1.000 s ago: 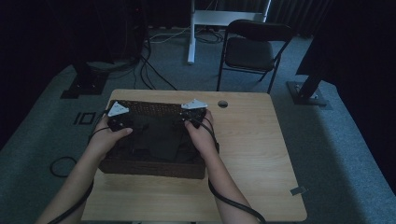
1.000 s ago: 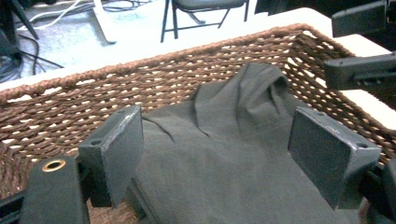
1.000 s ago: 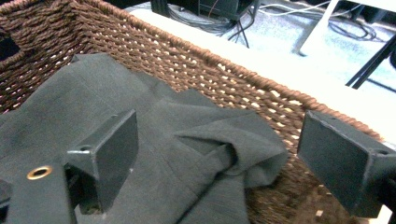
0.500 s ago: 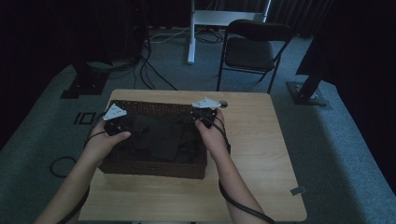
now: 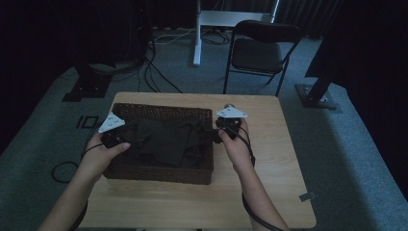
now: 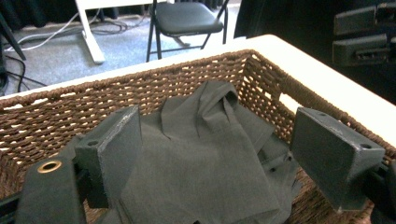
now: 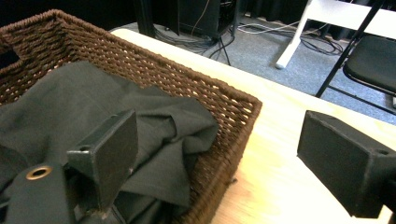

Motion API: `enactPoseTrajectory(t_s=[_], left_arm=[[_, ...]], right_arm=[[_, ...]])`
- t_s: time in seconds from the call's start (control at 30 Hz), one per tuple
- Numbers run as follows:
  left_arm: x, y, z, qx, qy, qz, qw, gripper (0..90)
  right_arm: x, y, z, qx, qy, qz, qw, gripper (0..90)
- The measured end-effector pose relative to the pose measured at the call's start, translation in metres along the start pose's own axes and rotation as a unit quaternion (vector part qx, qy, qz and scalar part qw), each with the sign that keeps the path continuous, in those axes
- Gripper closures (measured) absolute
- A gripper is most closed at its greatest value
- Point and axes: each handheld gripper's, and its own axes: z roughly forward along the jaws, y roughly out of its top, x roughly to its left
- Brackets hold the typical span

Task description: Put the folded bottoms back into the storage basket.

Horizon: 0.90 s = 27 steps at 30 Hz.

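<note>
Hovering wide open, both grippers, left (image 5: pixel 129 138) and right (image 5: pixel 210 134), are flanking the dark cloth (image 5: pixel 166 139) lying in the basket (image 5: pixel 159 171); each should be pinching 1 edge only.

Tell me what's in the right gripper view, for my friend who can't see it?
A dark cloth lies crumpled in a brown woven basket on a light wooden table. The right gripper has its two black jaws open, one over the cloth, the other over the table beside the basket. Behind are grey carpet, cables and a black chair.
</note>
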Motion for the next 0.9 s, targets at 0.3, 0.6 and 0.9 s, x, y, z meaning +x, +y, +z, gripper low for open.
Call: enactPoseTrajectory(t_s=[0.3,0.6,0.9], left_arm=[[-0.009,-0.007,-0.012,-0.022,-0.002,0.006,0.9997,16.6],[-0.02,-0.024,-0.028,-0.041,-0.013,-0.007,0.999,16.5],[-0.033,-0.049,-0.039,-0.044,-0.004,0.009,0.999,16.6]], right_arm=[[-0.013,-0.014,-0.015,-0.006,-0.009,0.004,0.9999,12.1],[-0.028,-0.041,-0.029,-0.008,-0.026,0.02,0.9994,12.1],[-0.045,-0.064,-0.044,-0.018,-0.038,0.033,0.9986,12.1]])
